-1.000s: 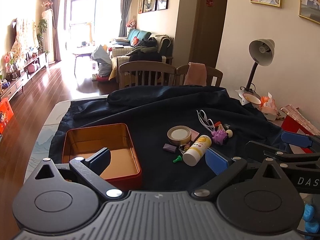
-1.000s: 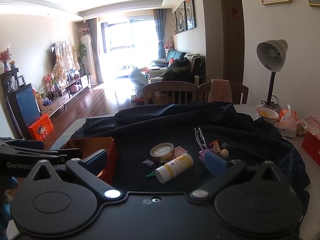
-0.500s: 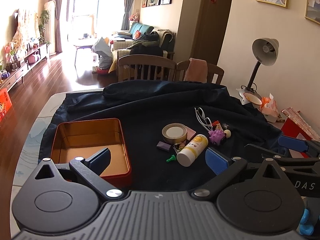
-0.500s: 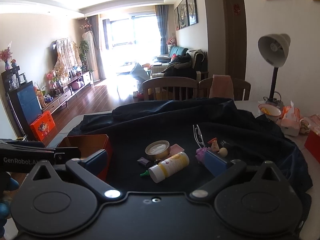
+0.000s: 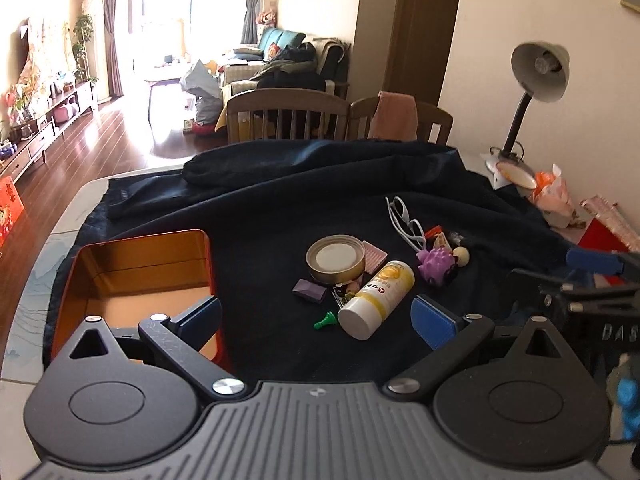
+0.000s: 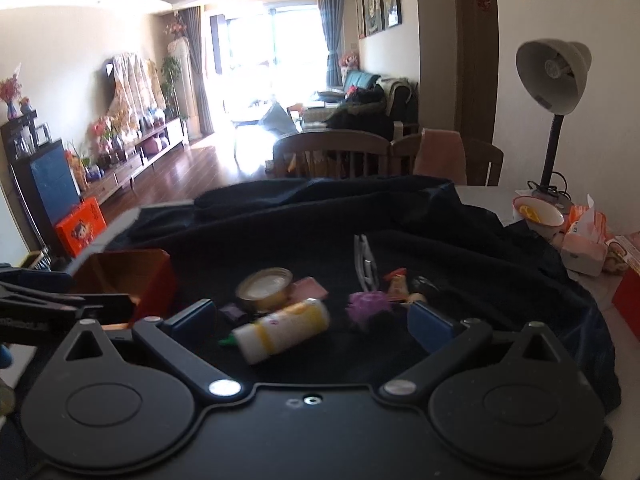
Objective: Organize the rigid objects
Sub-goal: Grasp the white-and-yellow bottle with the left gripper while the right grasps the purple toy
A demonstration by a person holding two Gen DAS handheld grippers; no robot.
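An open red tin box (image 5: 136, 280) with a golden inside sits on the dark cloth at the left; it also shows in the right wrist view (image 6: 132, 276). A pile of small items lies in the middle: a white-and-yellow bottle (image 5: 376, 300) on its side, a round tin (image 5: 336, 258), a purple block (image 5: 309, 291), a green pawn (image 5: 324, 320), a purple spiky toy (image 5: 434, 268) and white glasses (image 5: 404, 220). My left gripper (image 5: 316, 320) is open and empty, above the near edge. My right gripper (image 6: 312, 320) is open and empty, just short of the bottle (image 6: 284, 328).
The dark cloth (image 5: 320, 176) covers the table, bunched at the far side. Two chairs (image 5: 288, 116) stand behind it. A desk lamp (image 5: 536, 80), a bowl (image 5: 516, 174), tissues and a red box (image 5: 604, 236) stand at the right edge.
Both grippers have moved forward and lower toward the pile, so the bottle and the tin box look nearer. Both stay open. Nothing on the cloth has moved.
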